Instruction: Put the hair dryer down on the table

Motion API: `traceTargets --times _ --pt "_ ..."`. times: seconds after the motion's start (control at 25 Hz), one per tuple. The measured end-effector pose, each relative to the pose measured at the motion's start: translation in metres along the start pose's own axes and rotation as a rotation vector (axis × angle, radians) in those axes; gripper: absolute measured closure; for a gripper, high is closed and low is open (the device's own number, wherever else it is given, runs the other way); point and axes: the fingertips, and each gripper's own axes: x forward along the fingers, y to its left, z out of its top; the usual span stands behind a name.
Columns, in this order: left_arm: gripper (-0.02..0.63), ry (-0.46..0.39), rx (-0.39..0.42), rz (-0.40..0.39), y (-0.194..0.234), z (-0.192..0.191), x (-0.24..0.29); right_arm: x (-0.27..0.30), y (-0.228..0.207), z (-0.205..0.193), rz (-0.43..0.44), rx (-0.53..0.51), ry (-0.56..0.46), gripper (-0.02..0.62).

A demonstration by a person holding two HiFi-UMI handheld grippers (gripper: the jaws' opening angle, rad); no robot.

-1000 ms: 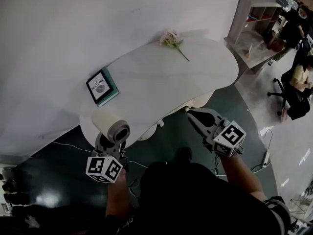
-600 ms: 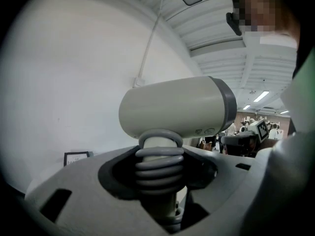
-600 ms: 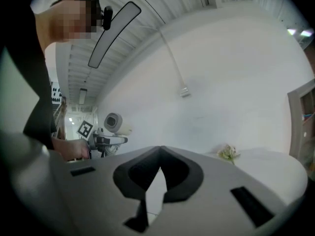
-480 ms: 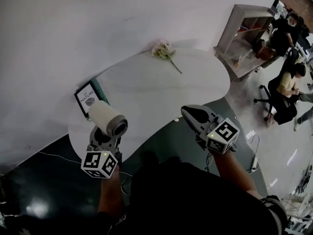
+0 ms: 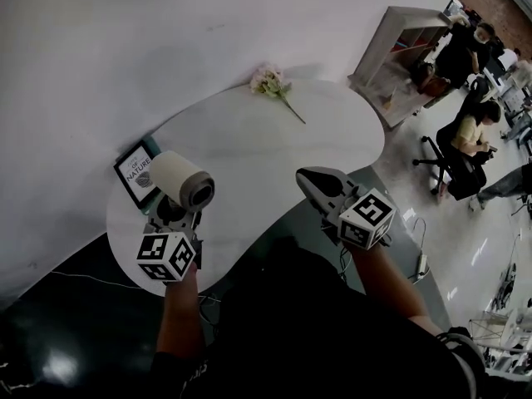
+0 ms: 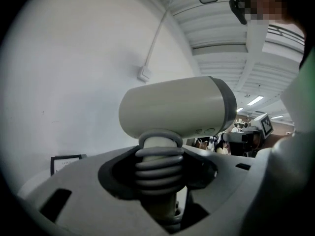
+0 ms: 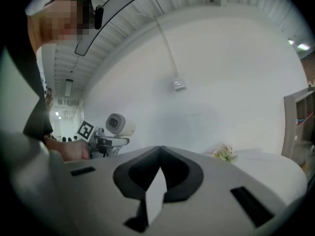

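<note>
Hair dryer, a cream barrel with a grey end band and a ribbed grey handle, is clamped by that handle in the jaws of the left gripper (barrel uppermost). It is held above the left end of the white rounded table, near a teal-edged book. The right gripper hangs at the table's near edge, jaws together and empty.
</note>
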Motion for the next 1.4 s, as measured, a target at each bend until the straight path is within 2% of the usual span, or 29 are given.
traceTargets --times 0.24,0.52,0.72,1.04,1.4 --pt "0.387 0.074 -0.043 0.021 0.013 -0.025 0.041 0.026 -0.012 -0.008 0.024 0.058 -0.002 0.589" --pt "0.387 0.203 -0.085 0.031 0.019 -0.066 0.100 0.035 -0.039 -0.026 0.051 0.097 0.026 0.589" --pt "0.387 0.325 -0.064 0.027 0.020 -0.101 0.134 0.035 -0.066 -0.035 0.033 0.098 0.062 0.589" --pt "0.387 0.461 -0.070 0.025 0.027 -0.147 0.176 0.031 -0.085 -0.053 0.029 0.135 0.100 0.589" --pt "0.385 0.610 0.019 0.015 0.034 -0.183 0.207 0.029 -0.095 -0.069 0.029 0.170 0.124 0.589"
